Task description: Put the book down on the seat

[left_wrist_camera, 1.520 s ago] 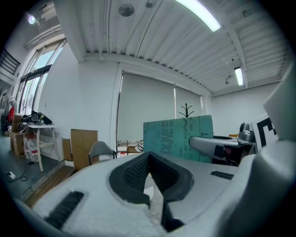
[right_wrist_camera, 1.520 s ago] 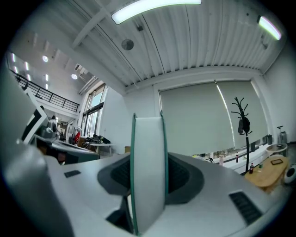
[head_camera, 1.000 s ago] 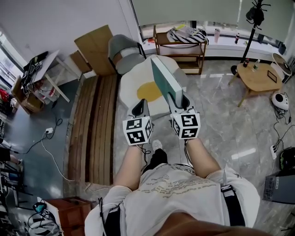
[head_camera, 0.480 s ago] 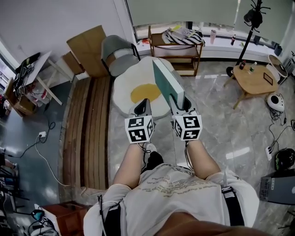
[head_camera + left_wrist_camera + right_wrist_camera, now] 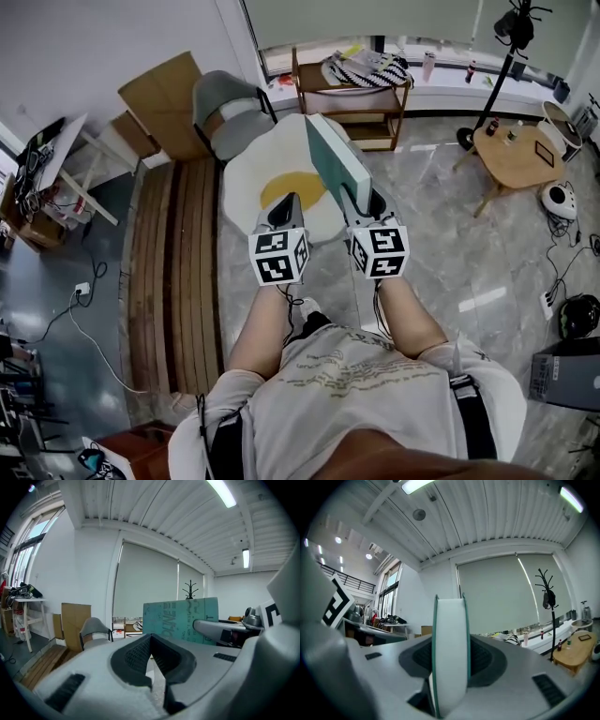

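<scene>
A thick teal book (image 5: 330, 157) stands on edge in the air, white page edge (image 5: 450, 648) facing the right gripper's camera. My right gripper (image 5: 357, 201) is shut on its near end, one pad on each cover. My left gripper (image 5: 285, 206) hangs beside it to the left, shut with nothing between its pads (image 5: 136, 656); from there the book's teal cover (image 5: 180, 620) shows to the right. The seat, a grey chair (image 5: 228, 114), stands ahead and left of both grippers, beyond a fried-egg rug (image 5: 281, 183). Seen from the left gripper, the chair (image 5: 93, 629) is low at the left.
A slatted wooden platform (image 5: 178, 253) runs along the left. Cardboard sheets (image 5: 159, 92) lean on the wall behind the chair. A wooden shelf (image 5: 361, 89) with striped cloth is at the window, a coat stand (image 5: 511, 56) and a round wooden side table (image 5: 523, 155) to the right.
Both grippers and the book keep their pose. The chair, rug and shelf have slid a little left and down in the head view, as the person moves toward them.
</scene>
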`<state>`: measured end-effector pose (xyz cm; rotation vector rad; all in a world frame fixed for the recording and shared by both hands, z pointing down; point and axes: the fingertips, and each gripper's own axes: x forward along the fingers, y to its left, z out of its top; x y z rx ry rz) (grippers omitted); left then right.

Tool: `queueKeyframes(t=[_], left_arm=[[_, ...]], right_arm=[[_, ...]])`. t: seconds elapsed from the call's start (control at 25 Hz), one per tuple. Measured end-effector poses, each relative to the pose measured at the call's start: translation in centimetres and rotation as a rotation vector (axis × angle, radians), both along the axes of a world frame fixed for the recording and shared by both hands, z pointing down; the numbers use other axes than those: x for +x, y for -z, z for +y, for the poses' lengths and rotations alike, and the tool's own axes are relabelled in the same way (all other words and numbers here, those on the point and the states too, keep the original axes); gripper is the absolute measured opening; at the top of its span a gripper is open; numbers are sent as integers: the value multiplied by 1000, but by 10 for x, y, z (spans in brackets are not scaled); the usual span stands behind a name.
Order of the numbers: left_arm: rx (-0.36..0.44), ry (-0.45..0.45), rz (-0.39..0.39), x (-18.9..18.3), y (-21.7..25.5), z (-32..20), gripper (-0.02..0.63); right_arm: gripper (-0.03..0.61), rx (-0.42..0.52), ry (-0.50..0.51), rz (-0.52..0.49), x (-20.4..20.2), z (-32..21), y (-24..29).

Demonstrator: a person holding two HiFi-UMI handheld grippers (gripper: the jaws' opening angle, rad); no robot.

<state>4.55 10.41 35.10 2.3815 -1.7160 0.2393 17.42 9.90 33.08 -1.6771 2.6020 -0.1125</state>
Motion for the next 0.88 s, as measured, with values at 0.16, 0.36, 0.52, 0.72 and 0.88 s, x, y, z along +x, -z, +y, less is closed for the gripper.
queueKeyframes(t=[0.16,0.36,0.52,0.72,0.88], left_arm=[[13,-15,5,-17,10,-33,20],[31,-33,7,-41,20,-70,20],[40,-36,16,-66,23,-103,20],[48,-43,25,-96,22,-136,20],[36,-40,38,-113,16,-152,20]], right_arm=[[173,14,-9,4,-17,-30,9],[173,26,-17,11,-43,-68,20],[173,42,-16,12,-67,-99,27],[173,56,-8,5,-99,-130,30],[173,36,14,17,-120,-144,21]])
